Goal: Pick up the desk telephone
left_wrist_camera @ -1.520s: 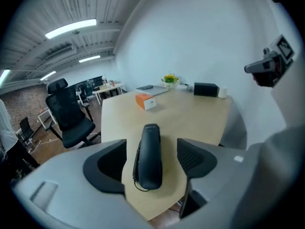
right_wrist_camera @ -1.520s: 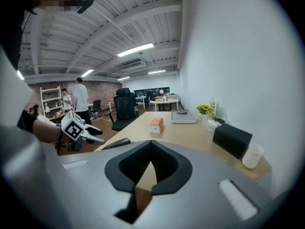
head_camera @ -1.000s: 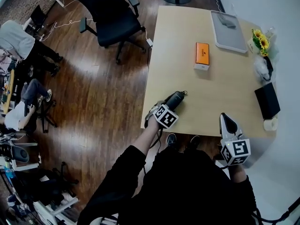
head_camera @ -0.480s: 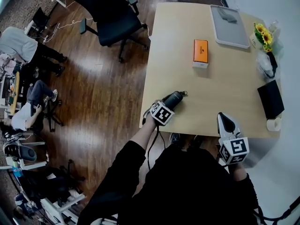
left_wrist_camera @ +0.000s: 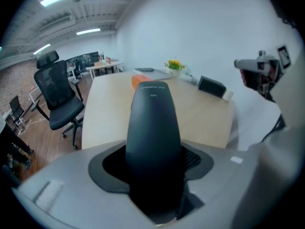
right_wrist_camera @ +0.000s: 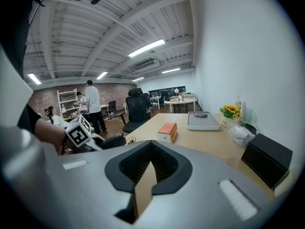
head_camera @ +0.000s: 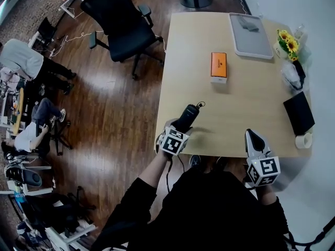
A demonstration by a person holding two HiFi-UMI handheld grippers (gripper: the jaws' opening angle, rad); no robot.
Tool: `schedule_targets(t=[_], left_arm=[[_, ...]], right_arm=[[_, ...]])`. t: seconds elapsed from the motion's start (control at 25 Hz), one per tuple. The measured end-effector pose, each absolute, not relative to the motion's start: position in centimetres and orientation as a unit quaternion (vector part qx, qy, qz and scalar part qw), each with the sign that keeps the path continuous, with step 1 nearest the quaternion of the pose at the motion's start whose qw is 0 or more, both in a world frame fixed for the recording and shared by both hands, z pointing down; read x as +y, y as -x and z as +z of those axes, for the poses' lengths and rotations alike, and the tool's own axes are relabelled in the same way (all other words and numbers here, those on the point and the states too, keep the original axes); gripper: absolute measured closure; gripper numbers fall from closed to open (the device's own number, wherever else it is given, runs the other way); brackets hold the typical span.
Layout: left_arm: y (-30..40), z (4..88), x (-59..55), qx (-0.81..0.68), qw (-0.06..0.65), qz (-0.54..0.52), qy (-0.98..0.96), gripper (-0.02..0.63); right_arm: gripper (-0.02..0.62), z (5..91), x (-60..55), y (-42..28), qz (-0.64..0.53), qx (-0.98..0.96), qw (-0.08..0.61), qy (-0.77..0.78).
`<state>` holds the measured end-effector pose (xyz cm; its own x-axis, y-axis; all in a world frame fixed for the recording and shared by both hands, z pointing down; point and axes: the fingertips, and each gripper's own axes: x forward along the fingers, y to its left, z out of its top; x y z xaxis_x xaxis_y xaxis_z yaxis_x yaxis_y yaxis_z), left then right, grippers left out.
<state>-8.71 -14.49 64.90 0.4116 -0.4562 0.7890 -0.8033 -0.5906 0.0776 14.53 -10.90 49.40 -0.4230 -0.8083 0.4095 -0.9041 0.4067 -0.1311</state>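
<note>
The black telephone handset [head_camera: 187, 116] hangs just above the near left corner of the light wooden table [head_camera: 246, 95], casting a shadow on it; a thin cord loops at its far end. My left gripper [head_camera: 180, 127] is shut on the handset's near end, which fills the left gripper view as a dark tapered body [left_wrist_camera: 152, 123] between the jaws. The right gripper view shows the left gripper's marker cube [right_wrist_camera: 78, 131] and the handset [right_wrist_camera: 114, 141] at left. My right gripper [head_camera: 254, 138] hovers at the table's near right edge, jaws together, holding nothing.
An orange box [head_camera: 219, 66] lies mid-table. A grey tray [head_camera: 248, 29], yellow flowers [head_camera: 287, 42], a plastic bag [head_camera: 293, 75], a black box [head_camera: 299, 113] and a tape roll [head_camera: 302, 140] line the far and right sides. A black office chair [head_camera: 118, 20] stands left of the table.
My left gripper has risen with the handset and drawn back toward the table's near edge, rolling a little. The right gripper has stayed near the same spot.
</note>
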Motion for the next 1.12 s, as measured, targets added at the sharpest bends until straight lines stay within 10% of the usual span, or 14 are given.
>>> schedule_targets(t=[0.52,1.12], left_arm=[[6.9,41.5,-10.5,-0.486,0.083,0.174,-0.852,0.345],[7.2,38.5,-9.8,-0.503,0.036,0.170,-0.847,0.345]], right_arm=[[0.595,44.4,-10.0,-17.1,0.159,-0.826,0.081,-0.535],[0.595,44.4,-9.3,-16.5,0.165,-0.828,0.079,-0.530]])
